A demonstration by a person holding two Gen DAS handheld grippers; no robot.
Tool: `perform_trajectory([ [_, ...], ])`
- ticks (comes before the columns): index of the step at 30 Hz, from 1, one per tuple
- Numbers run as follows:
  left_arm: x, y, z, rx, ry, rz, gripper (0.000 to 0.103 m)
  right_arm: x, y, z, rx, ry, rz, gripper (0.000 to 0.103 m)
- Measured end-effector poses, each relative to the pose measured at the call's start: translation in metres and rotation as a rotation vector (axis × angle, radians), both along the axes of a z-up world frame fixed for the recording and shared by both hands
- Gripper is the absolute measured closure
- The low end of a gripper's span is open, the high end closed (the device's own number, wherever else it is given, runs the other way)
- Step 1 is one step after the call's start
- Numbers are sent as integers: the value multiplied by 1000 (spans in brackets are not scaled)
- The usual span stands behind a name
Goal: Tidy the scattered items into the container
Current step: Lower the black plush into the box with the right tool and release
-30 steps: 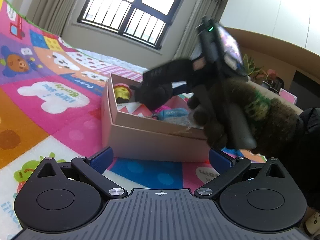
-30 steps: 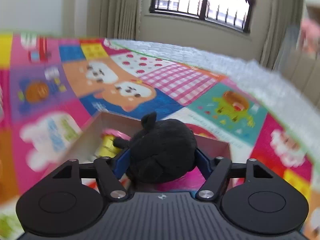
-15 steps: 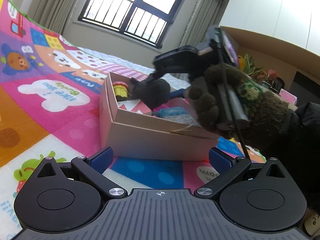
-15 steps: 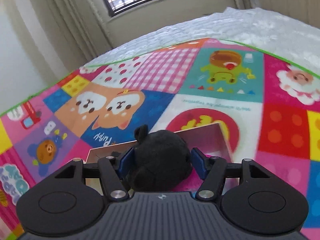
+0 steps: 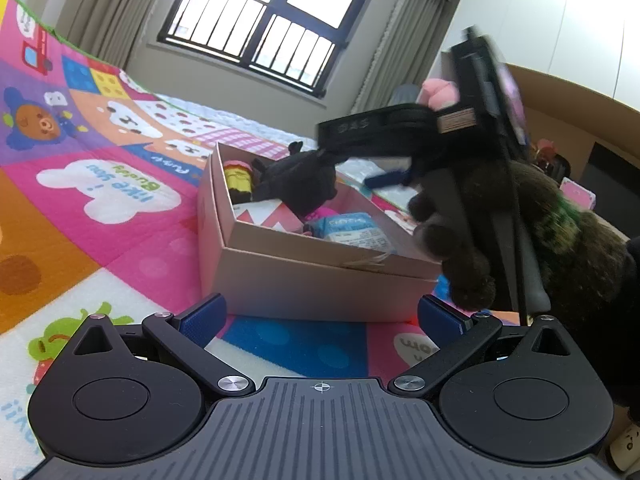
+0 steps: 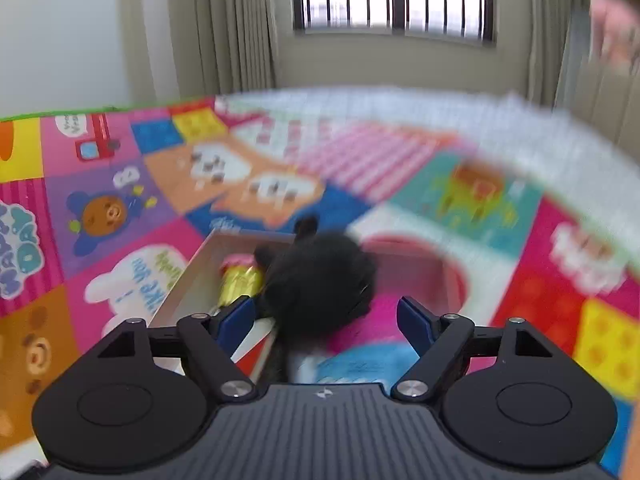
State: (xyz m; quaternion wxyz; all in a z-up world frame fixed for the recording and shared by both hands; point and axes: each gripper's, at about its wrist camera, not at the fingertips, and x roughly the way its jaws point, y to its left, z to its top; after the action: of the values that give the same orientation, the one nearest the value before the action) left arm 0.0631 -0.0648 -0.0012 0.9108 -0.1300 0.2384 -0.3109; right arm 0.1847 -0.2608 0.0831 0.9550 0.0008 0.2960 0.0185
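Your right gripper (image 6: 326,314) is opening; its jaws are clear of the black plush toy (image 6: 316,280), which sits between and just past the blue pads, centre of the right wrist frame. The toy lies inside the cardboard box (image 5: 320,280), at its far end, touching a yellow toy (image 5: 239,178). A blue-and-white packet (image 5: 352,232) lies nearer in the same box. In the left wrist view the box sits mid-frame on the colourful play mat (image 5: 120,208), with your right gripper above its far right corner. Your left gripper (image 5: 322,316) is spread wide with nothing in it, low in the frame, just short of the box's near wall. The right wrist frame is motion-blurred.
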Motion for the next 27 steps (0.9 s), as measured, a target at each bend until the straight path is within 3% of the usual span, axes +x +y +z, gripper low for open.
perform_trajectory([
  [3, 2, -1, -1, 7, 9, 2, 0, -3, 4, 12, -40, -122, 17, 55],
  [6, 5, -1, -2, 12, 32, 8, 0, 31, -6, 8, 90, -16, -19, 66],
  [7, 6, -1, -3, 13, 41, 10, 0, 43, -14, 0, 150, 47, -47, 65],
  [10, 8, 0, -4, 10, 63, 18, 0, 40, -31, -13, 262, 119, -50, 61],
  [14, 13, -3, -6, 32, 92, 26, 0, 17, -40, -33, 275, 164, 20, 63],
  [16, 11, -4, -6, 46, 93, 30, 0, 3, -37, -38, 218, 103, 36, 72],
  [21, 7, -13, -3, 104, 76, 48, 0, -31, -46, -28, 224, 2, 53, 65],
  [25, 6, -19, 1, 153, 73, 56, 0, -68, -74, -16, 216, -81, -9, 39],
  [27, 0, -20, 5, 170, 49, 73, 0, -83, -87, -16, 240, -62, -27, 36],
])
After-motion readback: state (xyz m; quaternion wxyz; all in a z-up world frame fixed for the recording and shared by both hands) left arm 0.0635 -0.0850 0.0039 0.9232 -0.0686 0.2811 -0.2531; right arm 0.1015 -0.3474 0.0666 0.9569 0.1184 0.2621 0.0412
